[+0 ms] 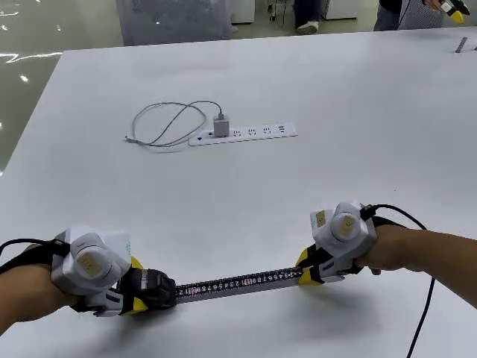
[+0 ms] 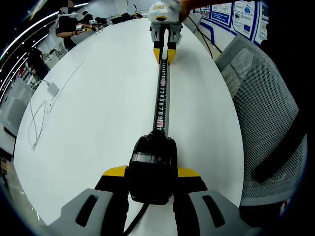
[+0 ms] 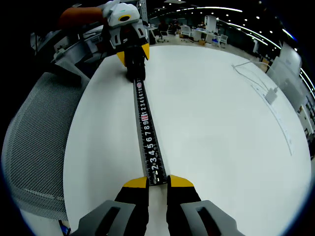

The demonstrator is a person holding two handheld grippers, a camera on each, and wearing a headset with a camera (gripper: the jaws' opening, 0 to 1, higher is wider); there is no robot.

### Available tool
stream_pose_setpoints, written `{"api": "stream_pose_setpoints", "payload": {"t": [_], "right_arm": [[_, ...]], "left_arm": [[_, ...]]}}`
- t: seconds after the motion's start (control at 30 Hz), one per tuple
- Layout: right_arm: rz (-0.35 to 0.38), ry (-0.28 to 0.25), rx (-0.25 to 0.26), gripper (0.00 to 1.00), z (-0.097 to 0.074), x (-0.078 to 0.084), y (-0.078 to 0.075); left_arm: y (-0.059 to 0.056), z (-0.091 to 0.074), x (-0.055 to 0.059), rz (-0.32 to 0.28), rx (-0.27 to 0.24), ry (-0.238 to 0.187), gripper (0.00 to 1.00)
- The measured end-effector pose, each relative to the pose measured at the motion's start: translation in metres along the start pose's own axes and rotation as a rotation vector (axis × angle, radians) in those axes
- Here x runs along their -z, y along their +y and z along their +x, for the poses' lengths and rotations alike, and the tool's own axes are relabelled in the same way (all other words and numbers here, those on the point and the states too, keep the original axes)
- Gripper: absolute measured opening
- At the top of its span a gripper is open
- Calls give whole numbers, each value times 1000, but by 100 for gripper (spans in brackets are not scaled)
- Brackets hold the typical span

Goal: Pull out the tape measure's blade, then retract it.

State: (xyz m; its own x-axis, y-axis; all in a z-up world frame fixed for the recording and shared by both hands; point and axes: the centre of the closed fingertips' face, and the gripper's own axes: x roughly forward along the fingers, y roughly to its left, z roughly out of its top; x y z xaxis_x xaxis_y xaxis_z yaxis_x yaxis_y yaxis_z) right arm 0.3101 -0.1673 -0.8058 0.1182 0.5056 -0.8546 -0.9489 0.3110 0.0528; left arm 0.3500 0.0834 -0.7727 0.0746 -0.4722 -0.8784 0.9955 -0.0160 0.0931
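Gripping tape measure case (image 2: pixel 152 160) w/ left tool (image 2: pixel 152 173); right tool (image 3: pixel 158 183) is pinching blade (image 3: pixel 146 129) tip, blade stretching twd 12 o'clock over tabletop (image 3: pixel 211 123).

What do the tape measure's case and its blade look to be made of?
Case: probably hard black plastic, maybe rubber-coated; semi-gloss, with soft highlights on its rounded top. Blade: thin dark strip with white printed numerals, likely painted steel; it runs stiff and straight.
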Motion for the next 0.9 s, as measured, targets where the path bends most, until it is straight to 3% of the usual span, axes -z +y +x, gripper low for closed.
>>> {"api": "stream_pose_setpoints", "payload": {"t": [0.53,0.9], "right_arm": [[6,-5,8,9,-2,3,0],[-61,57,-2,11,0,2,0]], "left_arm": [[-1,1,-1,9,0,6,30],[2,1,-3,-10,-5,-16,31]]}}
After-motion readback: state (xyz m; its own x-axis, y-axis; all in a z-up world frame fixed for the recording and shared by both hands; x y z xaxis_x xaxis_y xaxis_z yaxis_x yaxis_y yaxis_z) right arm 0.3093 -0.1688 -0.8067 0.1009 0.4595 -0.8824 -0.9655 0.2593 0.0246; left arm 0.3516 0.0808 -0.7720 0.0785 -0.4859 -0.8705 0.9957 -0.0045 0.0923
